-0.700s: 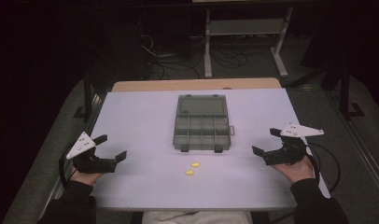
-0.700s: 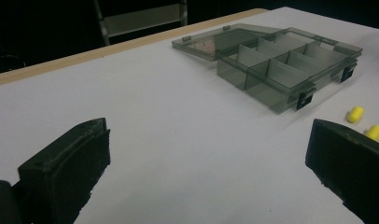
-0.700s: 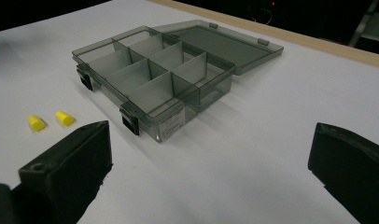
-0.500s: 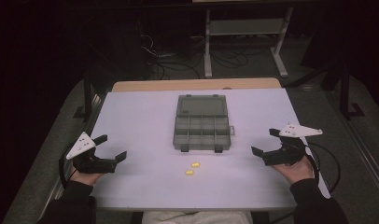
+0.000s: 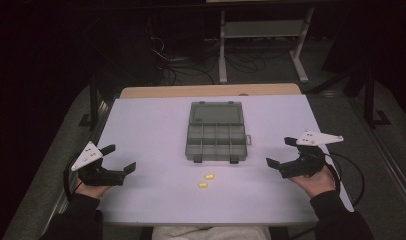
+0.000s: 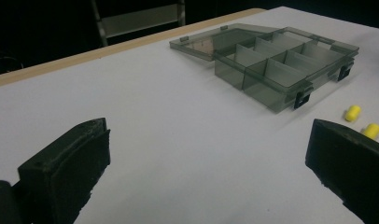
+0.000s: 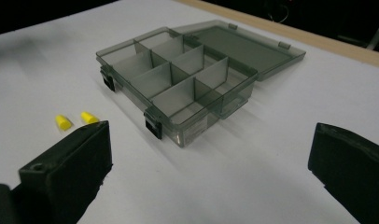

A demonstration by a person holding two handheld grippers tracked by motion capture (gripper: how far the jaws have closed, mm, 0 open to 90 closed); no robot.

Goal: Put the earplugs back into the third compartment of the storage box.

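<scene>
High view, nearest the person first: the left tongs (image 5: pixel 120 158) rest at about 8 o'clock on the white table (image 5: pixel 151 130) and the right tongs (image 5: pixel 282 152) at about 4 o'clock, each held in a hand with its jaws spread wide and nothing between them. Just beyond, near 6 o'clock of the table's middle, lie two small yellow plugs (image 5: pixel 206 180), close together but apart, well clear of both tongs. Farther on, at the centre, sits the smoky grey compartment box (image 5: pixel 216 143), its lid (image 5: pixel 215 113) folded flat open toward 12 o'clock, its divided cells apparently empty and its two black latches facing the person. Beyond the table stands a metal rack (image 5: pixel 263 30) in the dark. Judging from this layout, the likely job is to lift the plugs into a cell, and the risks follow from their size: they look small, rounded and light, so a jaw closing off-centre could squirt one away or roll it toward the table's near edge. Because the two lie so close, wide jaws coming down could nudge the second while taking the first. A low carry might catch the box's front wall or latches and shift the light box, and a release over a divider could drop a plug in the wrong cell.
</scene>
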